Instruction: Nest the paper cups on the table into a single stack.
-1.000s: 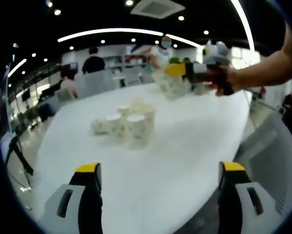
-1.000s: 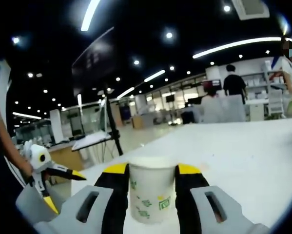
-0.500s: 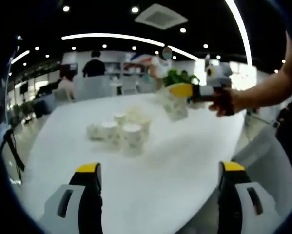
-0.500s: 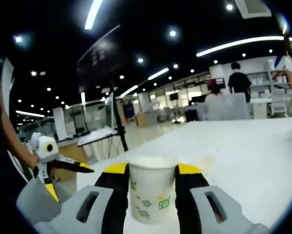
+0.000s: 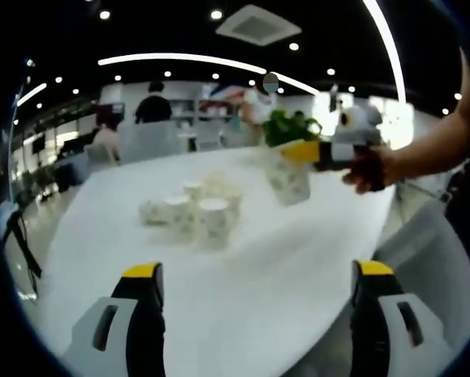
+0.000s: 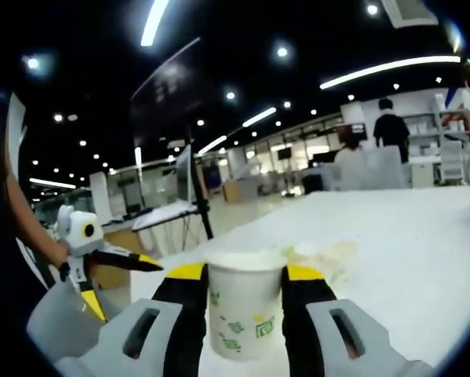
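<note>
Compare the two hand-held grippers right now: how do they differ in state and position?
The right hand-held gripper is shut on a paper cup and holds it above the white table; the left hand-held gripper is open, holding nothing. The right one is out over the table near the cup cluster; the left sits back at the table's near edge. Both have yellow-tipped black jaws.

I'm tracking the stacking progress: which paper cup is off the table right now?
The cup clamped in the right gripper, held in the air; the other cups sit clustered on the white table.
</note>
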